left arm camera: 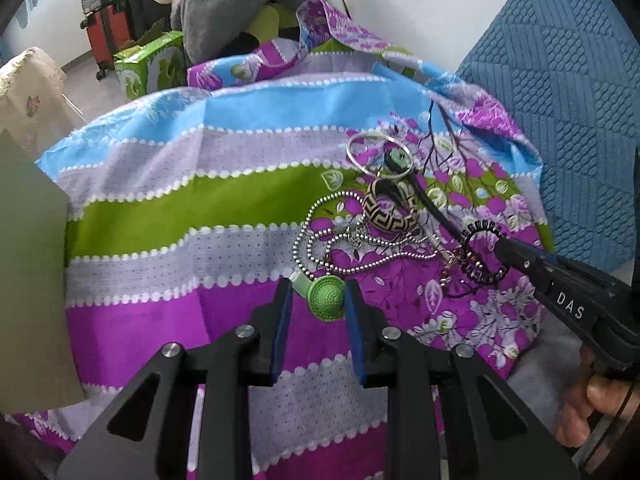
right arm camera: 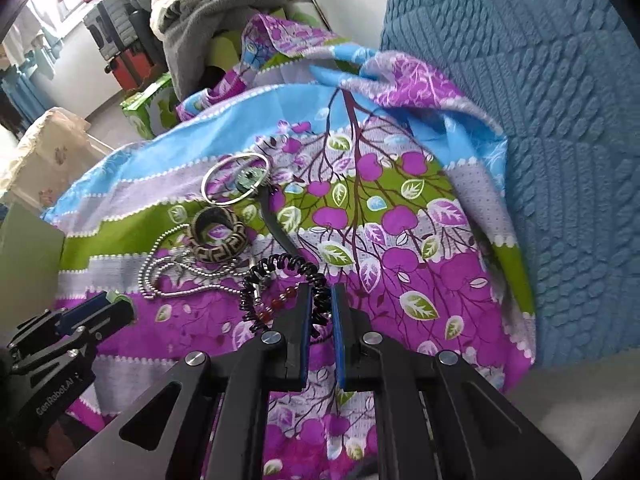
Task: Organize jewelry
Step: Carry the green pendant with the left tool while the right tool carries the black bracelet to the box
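A: Status of the sort, please.

B: Jewelry lies in one tangled cluster on the cloth (left arm camera: 168,208). No item is set apart in a place of its own, so by this evidence the task is at an early stage.

A: Left gripper (left arm camera: 318,298)?

B: Its pads sit against both sides of a green disc (left arm camera: 326,298); I judge them clamped on it. A pale stem leaves the disc toward the bead chain (left arm camera: 316,240).

A: Right gripper (right arm camera: 320,304)?

B: Jaws are drawn nearly together on the black coil band (right arm camera: 280,280), at the near edge of the cluster. Red beads (right arm camera: 280,300) lie just beside its left finger.

A: What is left untouched?

B: The patterned bangle (right arm camera: 218,236), the silver hoop (right arm camera: 236,178) with a small green charm (right arm camera: 248,178) inside it, and a black strap (right arm camera: 276,224) running from the hoop toward the coil. The bead chain loops around the bangle.

A: Remaining work?

B: Judged from the layout, almost all of it: separate each piece and place it. No box or tray can be identified in either view.
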